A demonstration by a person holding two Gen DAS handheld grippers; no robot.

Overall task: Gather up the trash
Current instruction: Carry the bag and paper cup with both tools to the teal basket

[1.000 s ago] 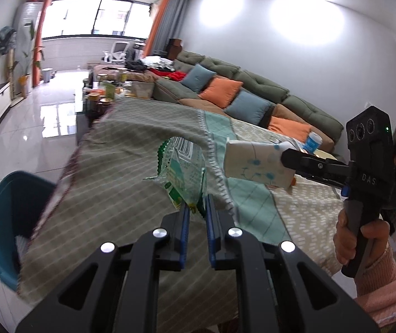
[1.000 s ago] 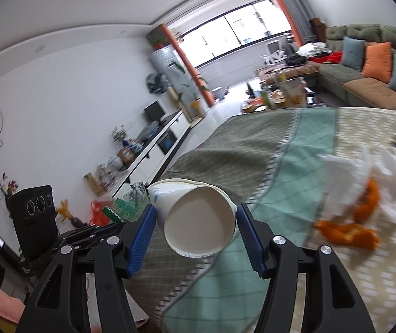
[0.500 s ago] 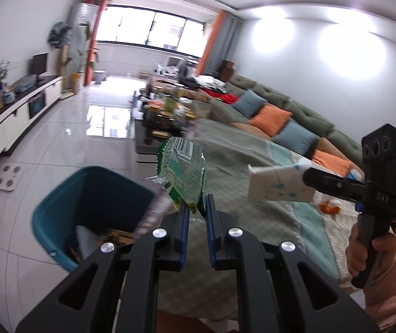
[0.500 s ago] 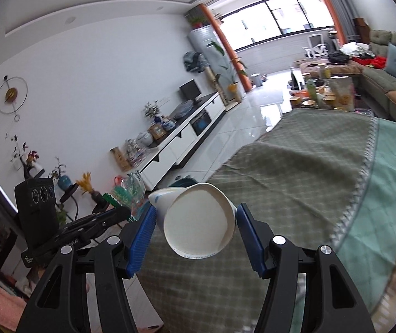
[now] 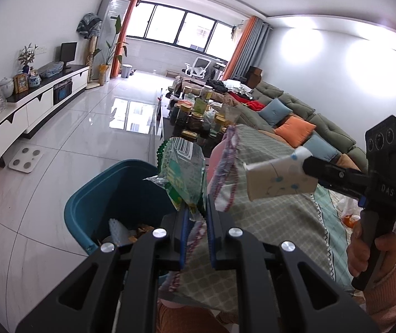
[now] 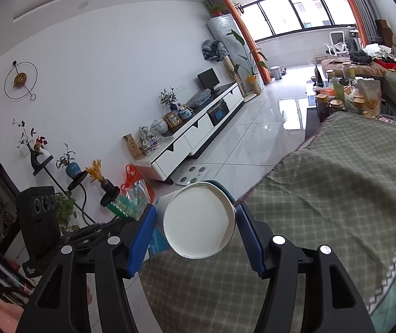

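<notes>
My left gripper (image 5: 196, 216) is shut on a green and clear snack wrapper (image 5: 182, 170) that sticks up from its pads, over the near rim of a teal trash bin (image 5: 86, 208) on the floor. The bin holds some scraps. My right gripper (image 6: 196, 222) is shut on a white paper cup (image 6: 199, 220), its open mouth towards the camera. In the left wrist view that cup (image 5: 278, 179) hangs sideways over the cloth-covered table's corner, to the right of the bin. The left gripper (image 6: 109, 226) shows at lower left in the right wrist view.
A checked green tablecloth (image 6: 336, 194) covers the table beside the bin. A coffee table with jars (image 5: 198, 116), a long sofa (image 5: 309, 127) and a white TV cabinet (image 5: 31, 108) lie beyond. A bathroom scale (image 5: 25, 159) lies on the tiled floor. Orange peel (image 5: 349, 220) sits on the table.
Both grippers have swung left, off the table top towards the bin. The bin has come from the left edge of the left wrist view to just below the wrapper. Both grips are unchanged.
</notes>
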